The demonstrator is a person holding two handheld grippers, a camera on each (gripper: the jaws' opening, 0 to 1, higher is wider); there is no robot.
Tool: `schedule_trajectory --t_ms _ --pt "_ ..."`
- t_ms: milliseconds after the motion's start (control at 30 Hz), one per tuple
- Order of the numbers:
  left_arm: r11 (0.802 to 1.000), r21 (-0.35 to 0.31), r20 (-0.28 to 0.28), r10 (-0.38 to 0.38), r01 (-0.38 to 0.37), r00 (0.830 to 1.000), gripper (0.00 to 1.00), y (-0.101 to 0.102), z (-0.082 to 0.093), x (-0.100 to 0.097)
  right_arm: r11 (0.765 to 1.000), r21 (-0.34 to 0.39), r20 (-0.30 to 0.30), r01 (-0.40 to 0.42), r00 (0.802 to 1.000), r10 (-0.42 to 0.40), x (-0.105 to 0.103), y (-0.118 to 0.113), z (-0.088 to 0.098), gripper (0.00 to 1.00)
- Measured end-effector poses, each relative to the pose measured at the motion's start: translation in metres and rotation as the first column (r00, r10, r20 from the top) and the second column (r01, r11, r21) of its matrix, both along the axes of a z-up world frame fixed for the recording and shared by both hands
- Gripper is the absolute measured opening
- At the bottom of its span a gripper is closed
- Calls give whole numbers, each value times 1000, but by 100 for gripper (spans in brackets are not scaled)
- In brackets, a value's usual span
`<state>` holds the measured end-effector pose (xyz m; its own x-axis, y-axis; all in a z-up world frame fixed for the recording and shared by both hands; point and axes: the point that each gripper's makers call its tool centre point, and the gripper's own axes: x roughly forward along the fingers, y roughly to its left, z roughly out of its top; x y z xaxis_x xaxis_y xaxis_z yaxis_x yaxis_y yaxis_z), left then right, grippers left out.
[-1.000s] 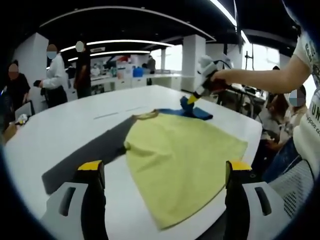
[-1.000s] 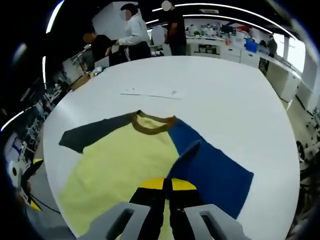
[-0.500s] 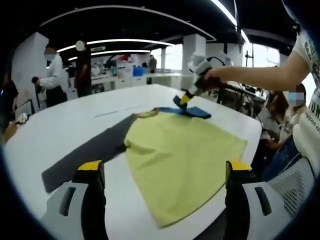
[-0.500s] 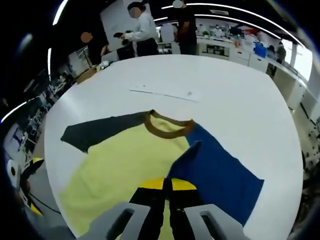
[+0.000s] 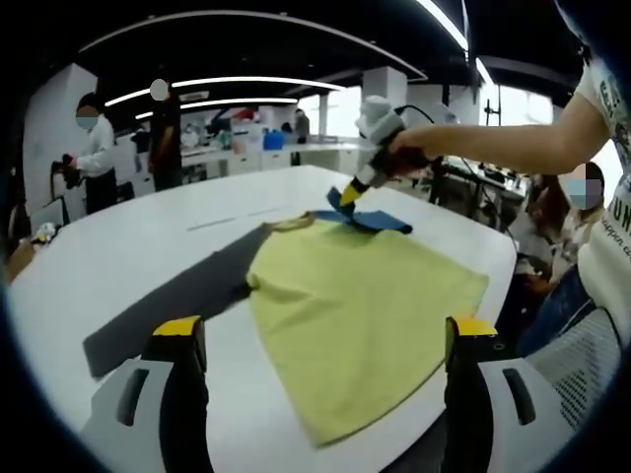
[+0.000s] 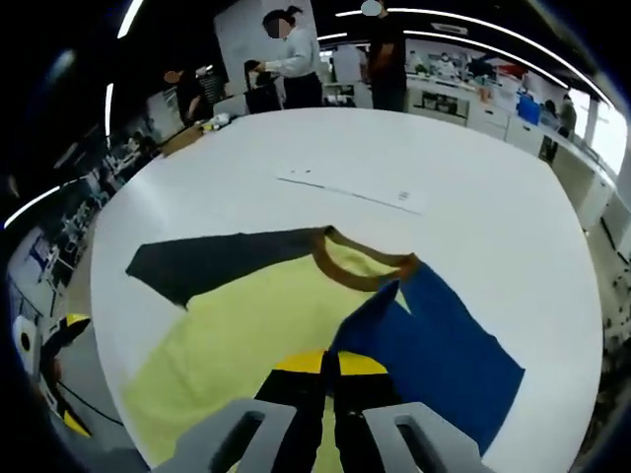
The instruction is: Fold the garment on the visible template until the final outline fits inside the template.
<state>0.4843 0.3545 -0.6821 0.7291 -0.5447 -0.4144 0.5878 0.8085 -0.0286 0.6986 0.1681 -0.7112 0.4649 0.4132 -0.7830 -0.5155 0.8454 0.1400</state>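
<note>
Yellow-tipped fingers (image 5: 180, 327) of the left gripper (image 5: 325, 340) standing wide apart at the bottom of the left gripper view, nothing between them, raised over the near edge of the white table (image 5: 118, 256). Beyond and between them, spread flat across the middle of the frame, the T-shirt (image 5: 360, 296): yellow body, dark grey sleeve (image 5: 168, 305) stretched toward the lower left, brown collar (image 5: 288, 226) at the far end. In the upper right of that view, the right gripper (image 5: 347, 194) held in a person's hand (image 5: 406, 158), its yellow tips pinched on the blue sleeve (image 5: 365, 217) and lifting a fold of it off the table. In the right gripper view, the same gripper's fingers (image 6: 301, 367) pressed together at the bottom centre, clamped on the blue sleeve (image 6: 434, 350), whose edge rises as a peak straight from the tips; yellow body (image 6: 256, 335) to the left of the tips, grey sleeve (image 6: 212, 261) running to the centre left, brown collar (image 6: 360, 261) just above the peak. A thin pale strip (image 6: 355, 189) lying on the table well beyond the collar, markings on it too small to read. Partial dark lettering on a person's white shirt (image 5: 616, 232) at the right edge of the left gripper view, cut off and not legible as words. People standing (image 6: 296, 59) at the far end of the room.
</note>
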Motion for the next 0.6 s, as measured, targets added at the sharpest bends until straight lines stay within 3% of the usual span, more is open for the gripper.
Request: schedule_trajectory --t_ms 600 --pt "1000 8 -4 8 -8 1000 98 7 -2 -1 995 -30 13 -96 995 97 1 44 3 0"
